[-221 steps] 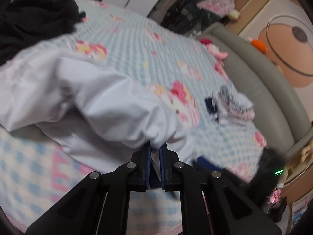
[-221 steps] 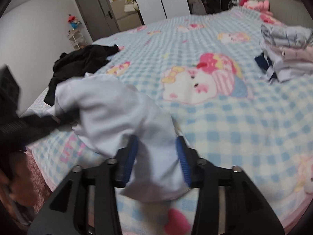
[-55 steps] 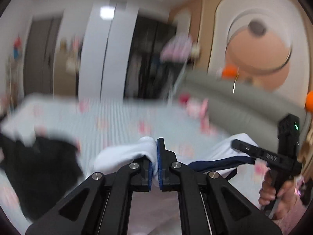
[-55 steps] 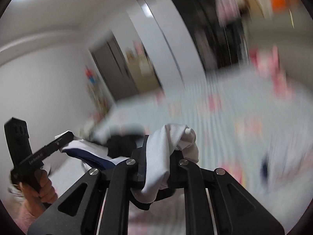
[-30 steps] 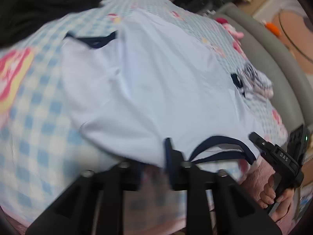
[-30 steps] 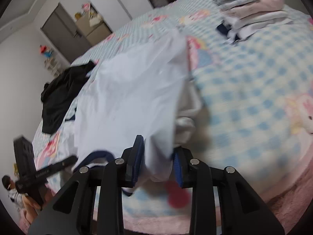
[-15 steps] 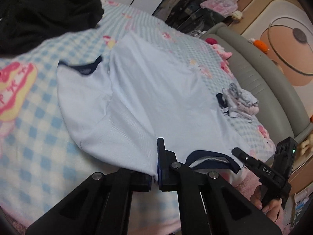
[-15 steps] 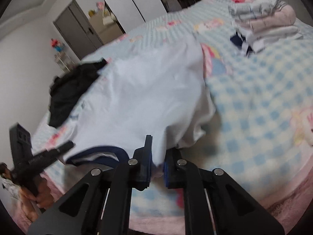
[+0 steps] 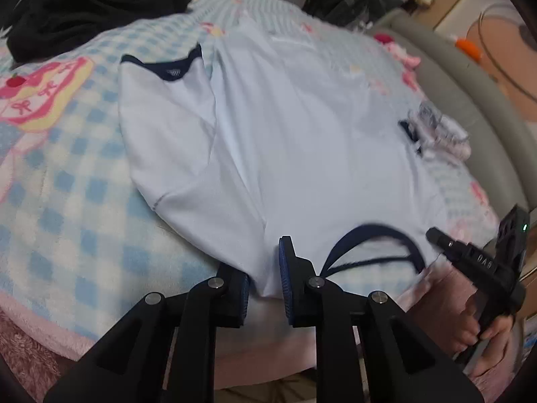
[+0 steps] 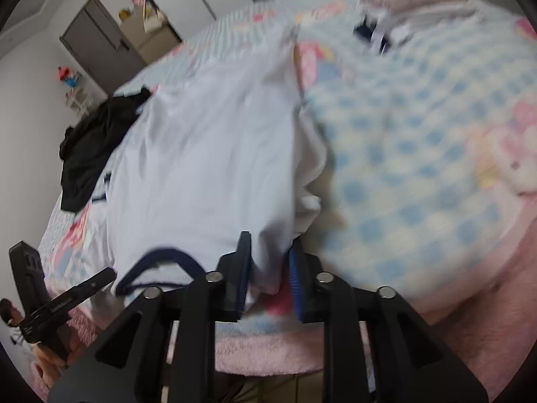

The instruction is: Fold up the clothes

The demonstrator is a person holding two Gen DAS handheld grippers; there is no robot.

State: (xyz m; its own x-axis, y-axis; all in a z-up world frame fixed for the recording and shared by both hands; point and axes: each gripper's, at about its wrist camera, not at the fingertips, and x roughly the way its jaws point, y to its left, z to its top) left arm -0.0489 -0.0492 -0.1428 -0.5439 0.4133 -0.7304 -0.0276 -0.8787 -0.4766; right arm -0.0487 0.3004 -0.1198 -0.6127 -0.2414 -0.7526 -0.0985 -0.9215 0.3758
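A white T-shirt (image 9: 302, 134) with navy trim lies spread face-up on the checked bed, its navy collar (image 9: 369, 245) at the near edge. My left gripper (image 9: 265, 262) sits at the shoulder left of the collar. Its jaws are opening, with loose shoulder cloth hanging between the pads, unpressed. In the right wrist view the same T-shirt (image 10: 208, 154) runs away from me. My right gripper (image 10: 268, 245) is at the other shoulder, right of the collar (image 10: 161, 262). Its jaws are opening too, slack cloth between them. Each view shows the other gripper in a hand (image 9: 486, 336).
A black garment pile (image 9: 94, 3) lies at the far left of the bed (image 9: 67, 201). A stack of folded clothes (image 9: 436, 131) sits on the right, near the grey padded headboard (image 9: 486, 107). A pink fringe edges the bed's near side. A door (image 10: 100, 43) stands beyond.
Both pairs of jaws, shut on the shirt's shoulders half a second ago, have parted. The shirt has settled flat on the bed, and the left view has closed in on it.
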